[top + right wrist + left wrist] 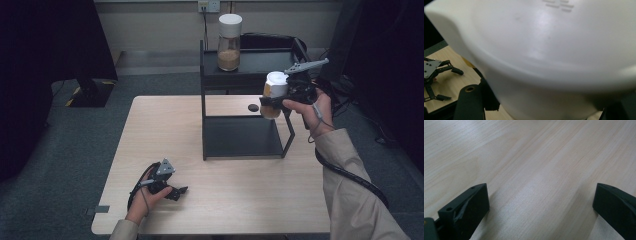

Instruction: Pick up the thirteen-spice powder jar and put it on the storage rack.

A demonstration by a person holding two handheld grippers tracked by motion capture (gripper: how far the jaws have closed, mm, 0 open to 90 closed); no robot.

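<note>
A jar with a white lid [275, 83] and tan contents hangs in the air at the right front of a black two-tier rack [242, 135], level with its upper shelf. My right gripper [269, 103] is shut on this jar's body. In the right gripper view the white lid [549, 50] looms close between the jaws of the right gripper [544, 111]. A second, taller jar [229, 42] with a white cap and brown contents stands on the rack's top shelf. My left gripper [178, 192] rests open on the wooden table [165, 130] at the front left, and the left gripper [539, 202] holds nothing.
A small black disc [253, 107] lies on the table just behind the rack's lower shelf. Dark shapes stand on the floor at the left and right. A wall socket [208, 6] with a cable is behind the rack. The left gripper [434, 75] also shows far off in the right gripper view.
</note>
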